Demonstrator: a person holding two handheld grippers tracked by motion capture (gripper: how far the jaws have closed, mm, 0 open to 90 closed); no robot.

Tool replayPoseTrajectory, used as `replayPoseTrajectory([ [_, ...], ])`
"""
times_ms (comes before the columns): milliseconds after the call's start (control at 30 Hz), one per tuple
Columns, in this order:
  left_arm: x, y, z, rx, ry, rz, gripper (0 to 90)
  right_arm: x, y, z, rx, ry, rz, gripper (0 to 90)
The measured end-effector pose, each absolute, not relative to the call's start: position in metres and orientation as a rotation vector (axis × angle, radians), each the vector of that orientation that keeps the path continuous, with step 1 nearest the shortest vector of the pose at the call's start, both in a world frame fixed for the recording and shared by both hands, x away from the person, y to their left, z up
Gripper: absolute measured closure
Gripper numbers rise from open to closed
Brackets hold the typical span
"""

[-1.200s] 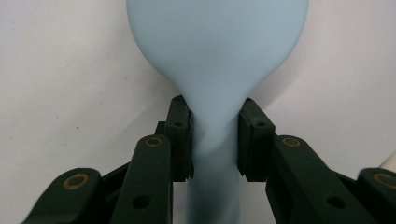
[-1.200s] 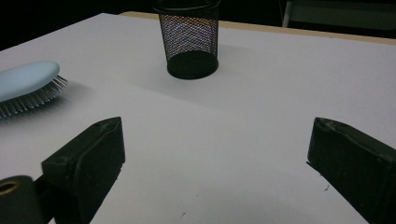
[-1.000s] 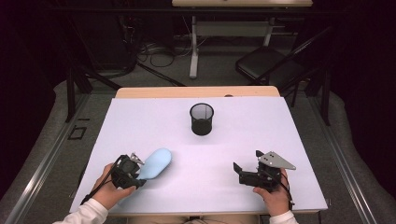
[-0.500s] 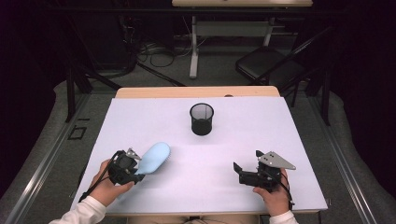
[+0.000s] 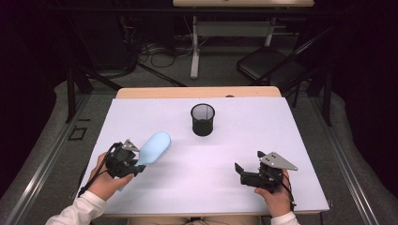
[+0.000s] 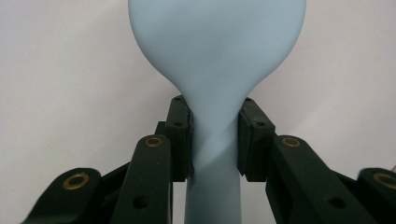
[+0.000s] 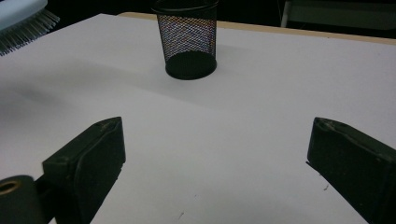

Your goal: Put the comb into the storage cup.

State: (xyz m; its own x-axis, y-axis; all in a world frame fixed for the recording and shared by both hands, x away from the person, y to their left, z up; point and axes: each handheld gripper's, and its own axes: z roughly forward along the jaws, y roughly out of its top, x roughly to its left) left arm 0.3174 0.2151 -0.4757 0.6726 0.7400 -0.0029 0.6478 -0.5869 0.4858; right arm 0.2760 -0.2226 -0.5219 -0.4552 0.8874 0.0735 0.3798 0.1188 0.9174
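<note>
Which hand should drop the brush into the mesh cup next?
Left. The left tool is already clamped on the blue hairbrush at its neck, lifted off the table. The right tool stands open and empty. The mesh cup sits upright between them.

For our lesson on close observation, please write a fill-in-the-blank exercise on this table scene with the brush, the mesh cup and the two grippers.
1. The left gripper is shut on the handle of the light blue ____.
2. The black mesh cup stands ____ on the white table.
3. The jaws of the right gripper stand ____, with nothing between them.
4. In the right gripper view, the brush's ____ point down toward the table.

Missing words: brush; upright; open; bristles
</note>
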Motion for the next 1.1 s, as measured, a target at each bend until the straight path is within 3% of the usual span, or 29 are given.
replayPoseTrajectory([
  [1100,0.331,0.207,-0.445,2.237,1.011,0.421,69.9,0.276,-0.223,-0.522,1.223,1.900,1.316,3.9],
])
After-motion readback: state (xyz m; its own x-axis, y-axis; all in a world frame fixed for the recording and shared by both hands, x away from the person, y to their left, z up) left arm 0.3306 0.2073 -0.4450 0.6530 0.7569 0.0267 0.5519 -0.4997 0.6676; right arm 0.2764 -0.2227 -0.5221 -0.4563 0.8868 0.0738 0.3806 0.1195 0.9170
